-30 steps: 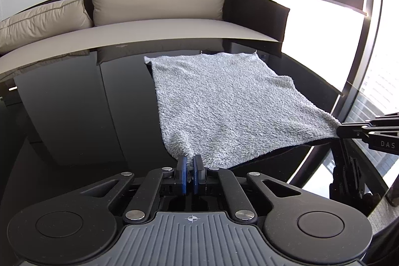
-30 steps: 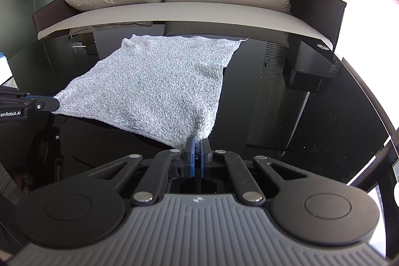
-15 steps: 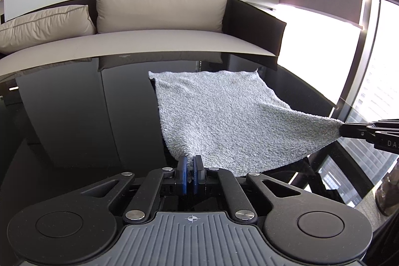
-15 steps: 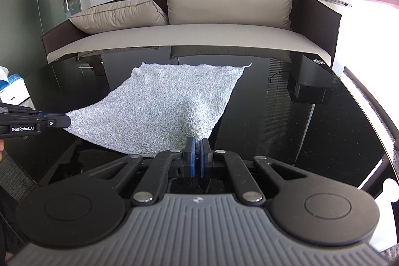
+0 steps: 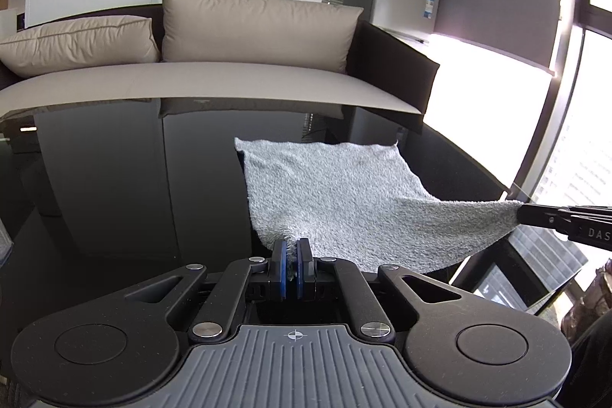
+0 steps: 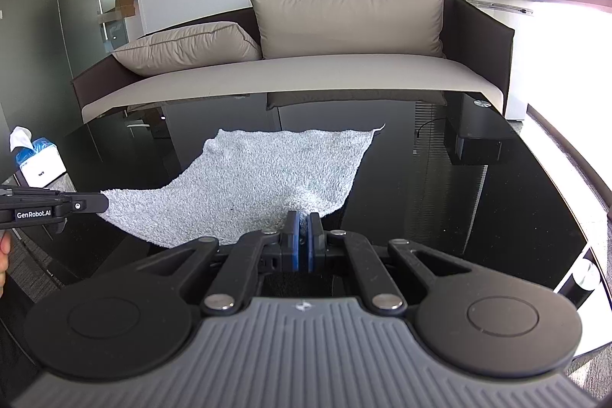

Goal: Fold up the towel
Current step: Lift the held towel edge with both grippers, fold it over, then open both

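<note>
Holding one near corner each, the left gripper [image 5: 292, 264] and the right gripper [image 6: 303, 241] are both pinching the gray towel [image 5: 336, 201]. Their blue pads are pressed tight on the fluffy cloth. The near side of the towel is up in the air. The far side lies flat on the shiny black table [image 5: 114, 178], in front of the sofa [image 6: 344, 25]. The towel hangs like a little hammock between them.

It looks like a fold is in the middle of happening. The towel is one open layer, not folded over. I think the held corners need to meet the far edge, and then the cloth can be let go.
</note>
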Demonstrator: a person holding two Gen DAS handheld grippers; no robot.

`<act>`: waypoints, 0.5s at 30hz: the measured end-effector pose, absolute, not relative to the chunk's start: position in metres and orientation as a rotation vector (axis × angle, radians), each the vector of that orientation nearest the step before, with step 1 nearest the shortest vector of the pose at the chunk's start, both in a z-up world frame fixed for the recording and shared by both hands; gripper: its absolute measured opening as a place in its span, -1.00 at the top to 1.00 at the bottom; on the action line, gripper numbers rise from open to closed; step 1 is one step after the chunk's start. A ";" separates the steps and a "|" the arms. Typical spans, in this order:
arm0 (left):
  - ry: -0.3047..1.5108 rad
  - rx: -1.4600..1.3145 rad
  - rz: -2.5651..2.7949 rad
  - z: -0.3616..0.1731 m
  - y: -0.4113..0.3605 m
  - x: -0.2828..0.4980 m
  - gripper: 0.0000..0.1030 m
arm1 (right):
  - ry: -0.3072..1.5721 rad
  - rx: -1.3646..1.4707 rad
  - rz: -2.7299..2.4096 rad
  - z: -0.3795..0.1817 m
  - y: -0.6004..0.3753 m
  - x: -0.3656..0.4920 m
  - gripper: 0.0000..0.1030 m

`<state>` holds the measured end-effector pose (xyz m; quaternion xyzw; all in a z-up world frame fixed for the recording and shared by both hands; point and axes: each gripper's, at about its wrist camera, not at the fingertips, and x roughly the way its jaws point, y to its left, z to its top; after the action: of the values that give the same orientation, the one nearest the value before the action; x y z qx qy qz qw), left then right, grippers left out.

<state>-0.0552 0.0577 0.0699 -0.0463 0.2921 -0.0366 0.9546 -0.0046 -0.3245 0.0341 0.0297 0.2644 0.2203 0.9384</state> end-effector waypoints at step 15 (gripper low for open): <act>0.606 -0.065 -0.029 0.082 0.062 0.017 0.90 | 0.556 0.066 0.407 0.043 -0.315 0.060 0.93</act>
<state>0.0174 0.0622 0.0818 -0.0322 0.2983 -0.0143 0.9538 0.0597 -0.3152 0.0434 0.0323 0.2725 0.1995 0.9407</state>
